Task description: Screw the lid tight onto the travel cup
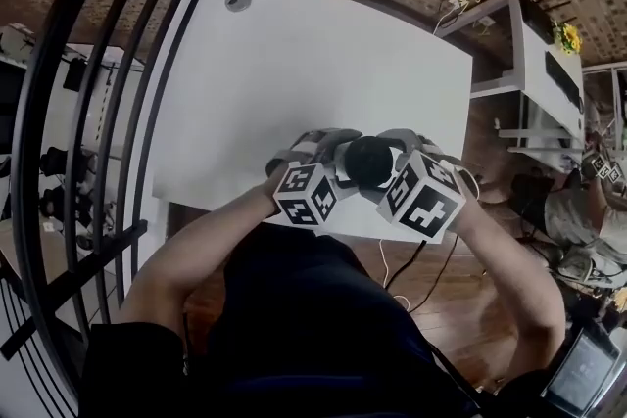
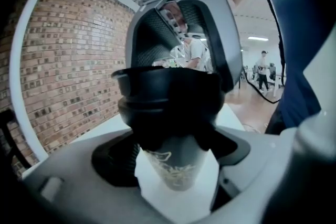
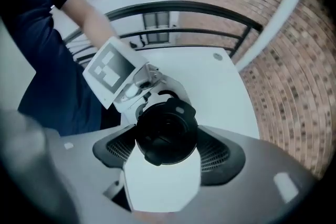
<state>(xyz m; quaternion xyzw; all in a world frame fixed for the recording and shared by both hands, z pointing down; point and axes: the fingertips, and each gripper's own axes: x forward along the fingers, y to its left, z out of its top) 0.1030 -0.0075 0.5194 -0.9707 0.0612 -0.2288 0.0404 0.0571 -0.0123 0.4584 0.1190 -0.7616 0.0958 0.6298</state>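
Now gripping the cup (image 2: 176,169) by its grey body with the left claw (image 1: 336,158), jaws squeezed against it from both sides so that the dark pads (image 2: 112,161) touch it, a pale drawing (image 2: 170,178) on the body turned toward this claw's camera. Directly above the left claw's jaws, sitting on the mouth of the cup: the black lid (image 3: 167,135), wider than the body below. Clamping this lid with the right claw (image 1: 400,158), set from the opposite side, jaws spread just as wide as the lid and ribbed pads (image 3: 218,151) pressed on its rim at left and at right. From the right claw, looking straight onto the round top of the lid, with the left claw just beyond it. Both claws very close together, marker cubes (image 1: 306,194) turned toward the person, the lid between them. Under the claws and farther out from them, away from the person, a white table (image 1: 294,64); cup and lid held over its near edge, but impossible to tell whether standing on it or lifted. To the left of the left claw, past the table's side, a black railing (image 1: 90,113). Far ahead of both claws, near the table's far corner, a small grey disc (image 1: 237,1), and beyond the table a brick wall (image 2: 58,76).
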